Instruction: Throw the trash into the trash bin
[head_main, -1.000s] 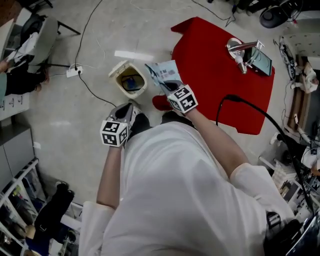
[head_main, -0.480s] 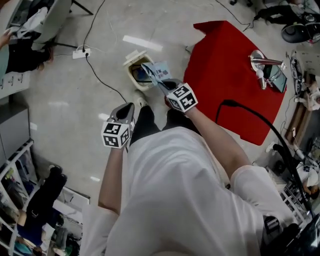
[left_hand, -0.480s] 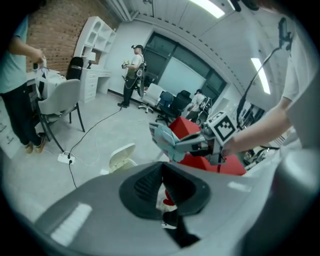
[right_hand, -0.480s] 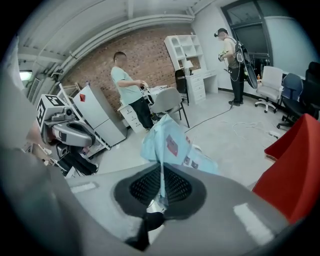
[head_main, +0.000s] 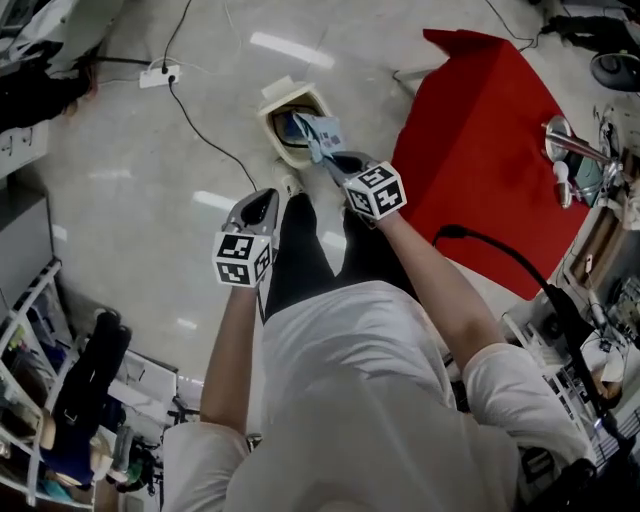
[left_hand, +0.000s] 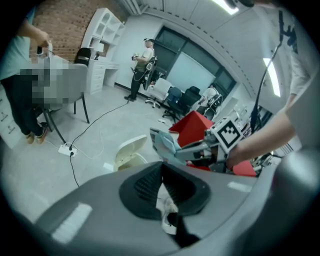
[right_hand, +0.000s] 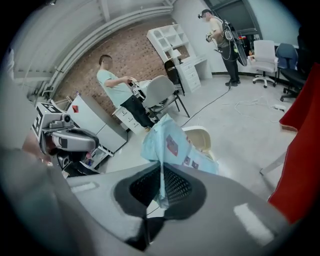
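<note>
A cream trash bin (head_main: 293, 122) stands on the floor with its lid open. My right gripper (head_main: 335, 158) is shut on a light-blue printed wrapper (head_main: 318, 132), which hangs right over the bin's mouth. In the right gripper view the wrapper (right_hand: 172, 145) sticks up from the shut jaws (right_hand: 161, 172), and the bin (right_hand: 202, 140) lies just behind it. My left gripper (head_main: 262, 197) is a little to the left of and short of the bin. In its own view the left gripper (left_hand: 161, 175) is shut on a small white scrap (left_hand: 164, 200).
A red-covered table (head_main: 480, 150) with a metal cup (head_main: 560, 140) stands right of the bin. A power strip (head_main: 160, 73) and its cable (head_main: 215, 150) lie on the floor to the left. A person's legs are below me, and people and chairs (right_hand: 160, 95) are farther off.
Both grippers have dropped lower and moved toward the bin. The blue wrapper, earlier beside the bin's rim, now hangs over its opening.
</note>
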